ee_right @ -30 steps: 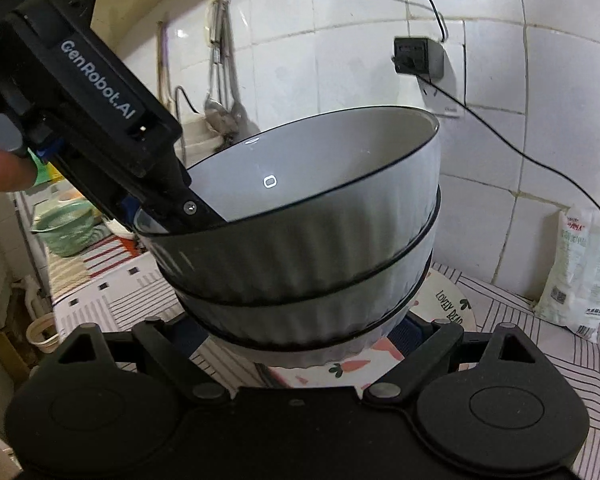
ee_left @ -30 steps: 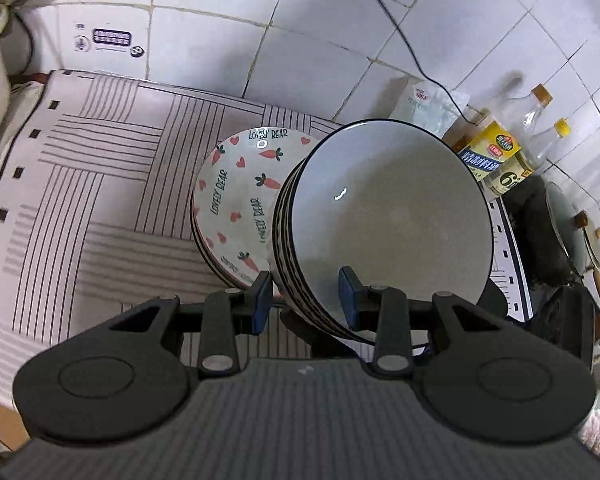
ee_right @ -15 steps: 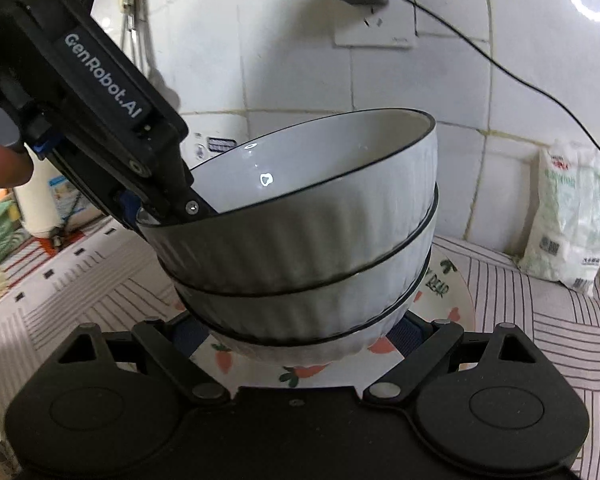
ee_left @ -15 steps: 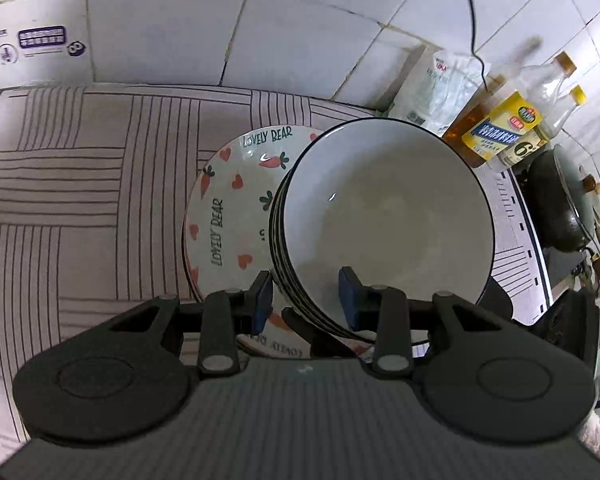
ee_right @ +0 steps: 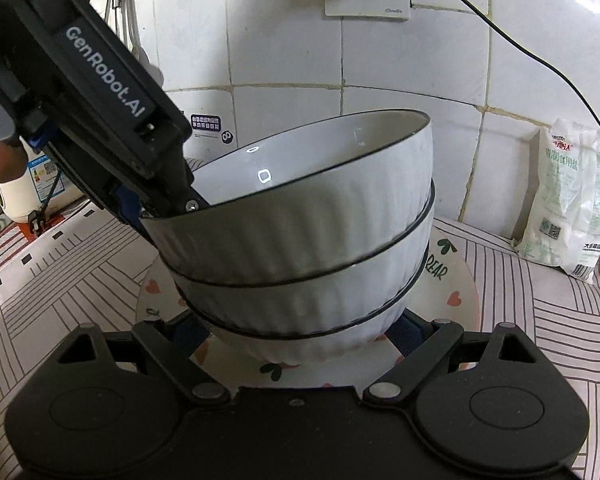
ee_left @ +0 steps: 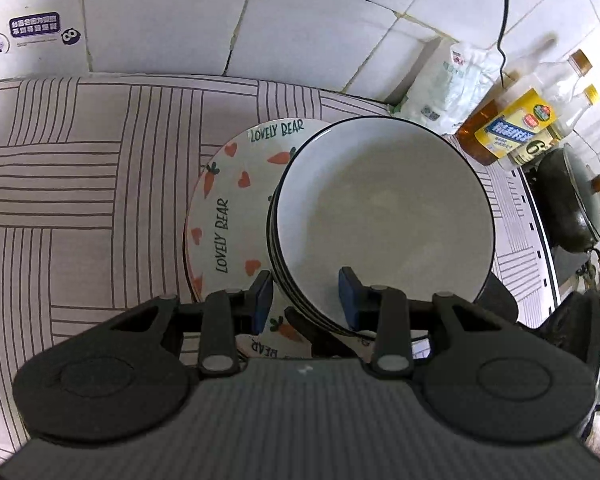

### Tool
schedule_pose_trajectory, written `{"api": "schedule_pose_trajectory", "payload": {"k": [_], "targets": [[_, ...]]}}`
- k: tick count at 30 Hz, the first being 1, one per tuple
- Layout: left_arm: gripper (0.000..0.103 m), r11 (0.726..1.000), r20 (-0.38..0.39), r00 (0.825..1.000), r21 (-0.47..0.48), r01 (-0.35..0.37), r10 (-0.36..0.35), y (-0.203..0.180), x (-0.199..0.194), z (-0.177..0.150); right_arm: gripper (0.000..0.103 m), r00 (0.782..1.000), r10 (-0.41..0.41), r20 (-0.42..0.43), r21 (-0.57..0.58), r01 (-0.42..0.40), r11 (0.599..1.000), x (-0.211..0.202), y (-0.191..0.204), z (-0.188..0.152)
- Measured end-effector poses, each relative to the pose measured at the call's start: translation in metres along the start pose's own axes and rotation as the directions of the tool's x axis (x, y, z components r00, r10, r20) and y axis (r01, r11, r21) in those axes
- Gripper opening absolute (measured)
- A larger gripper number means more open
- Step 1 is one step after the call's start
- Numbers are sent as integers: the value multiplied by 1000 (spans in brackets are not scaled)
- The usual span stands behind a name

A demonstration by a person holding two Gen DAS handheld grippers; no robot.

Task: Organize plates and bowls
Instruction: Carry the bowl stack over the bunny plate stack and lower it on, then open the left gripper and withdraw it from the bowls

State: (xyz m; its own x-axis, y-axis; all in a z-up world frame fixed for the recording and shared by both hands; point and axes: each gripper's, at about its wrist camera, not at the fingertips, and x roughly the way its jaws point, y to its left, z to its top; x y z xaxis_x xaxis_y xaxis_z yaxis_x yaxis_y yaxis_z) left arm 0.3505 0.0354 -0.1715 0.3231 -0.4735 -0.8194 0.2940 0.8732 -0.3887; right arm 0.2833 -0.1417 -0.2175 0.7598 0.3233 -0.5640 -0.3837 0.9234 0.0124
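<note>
Bowls (ee_right: 300, 248), three stacked, fill mid-frame above a carrot-print plate (ee_left: 228, 208) on the striped cloth (ee_left: 80, 160). Left gripper (ee_left: 306, 294) clamps the stack's rim; right gripper (ee_right: 300, 330) grasps its base at lower centre. Bottles (ee_left: 516, 128) stand upper right.

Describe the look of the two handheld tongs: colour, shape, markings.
Both tongs are matte black plastic. Each has two round disc-shaped housings joined to linkage arms with silver pivot pins, and fingers faced with blue pads. The left tongs have a ribbed grey body; from the right wrist view their side reads "GenRobot.AI" in white letters. The right tongs show a smooth black body. No cables or sleeves are visible.
</note>
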Motion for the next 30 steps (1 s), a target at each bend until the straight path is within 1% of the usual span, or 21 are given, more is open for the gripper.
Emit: {"api": "schedule_pose_trajectory", "payload": {"k": [2, 5, 7, 9, 12, 15, 18, 20, 22, 26, 30], "targets": [[35, 1000, 6, 1000, -7, -10, 10, -2, 0, 0, 95, 1000, 3, -13, 18, -3, 1000, 2, -1, 1], [38, 999, 19, 999, 31, -32, 31, -12, 2, 0, 95, 998, 12, -57, 80, -7, 997, 4, -7, 5], [38, 994, 10, 997, 76, -78, 77, -21, 4, 3, 95, 997, 2, -73, 83, 4, 997, 3, -6, 7], [38, 989, 26, 994, 92, -112, 110, -27, 4, 2, 95, 995, -27, -92, 58, 32, 998, -1, -3, 8], [41, 990, 46, 991, 58, -130, 128, -29, -1, 1, 95, 990, -52, -132, 30, 56, 998, -14, 2, 8], [47, 987, 88, 983, 1, -161, 160, -31, -15, -3, 95, 993, -31, -114, 18, 33, 999, -42, 3, 5], [49, 983, 114, 976, 5, -185, 183, -36, -34, -10, 96, 994, -17, -107, 44, 22, 999, -71, -1, 4], [51, 976, 144, 965, -4, -219, 217, -41, -50, -16, 96, 995, -5, -104, 69, 12, 998, -89, -6, 5], [53, 973, 166, 960, -11, -228, 227, -45, -68, -24, 96, 993, -21, -116, 81, 30, 996, -100, -11, 6], [58, 974, 198, 953, -34, -226, 228, -58, -100, -40, 96, 986, -101, -130, 95, 114, 989, -118, -21, 12], [62, 975, 220, 950, -24, -220, 220, -68, -125, -53, 96, 964, -210, -161, 113, 229, 967, -133, -26, 26]]}}
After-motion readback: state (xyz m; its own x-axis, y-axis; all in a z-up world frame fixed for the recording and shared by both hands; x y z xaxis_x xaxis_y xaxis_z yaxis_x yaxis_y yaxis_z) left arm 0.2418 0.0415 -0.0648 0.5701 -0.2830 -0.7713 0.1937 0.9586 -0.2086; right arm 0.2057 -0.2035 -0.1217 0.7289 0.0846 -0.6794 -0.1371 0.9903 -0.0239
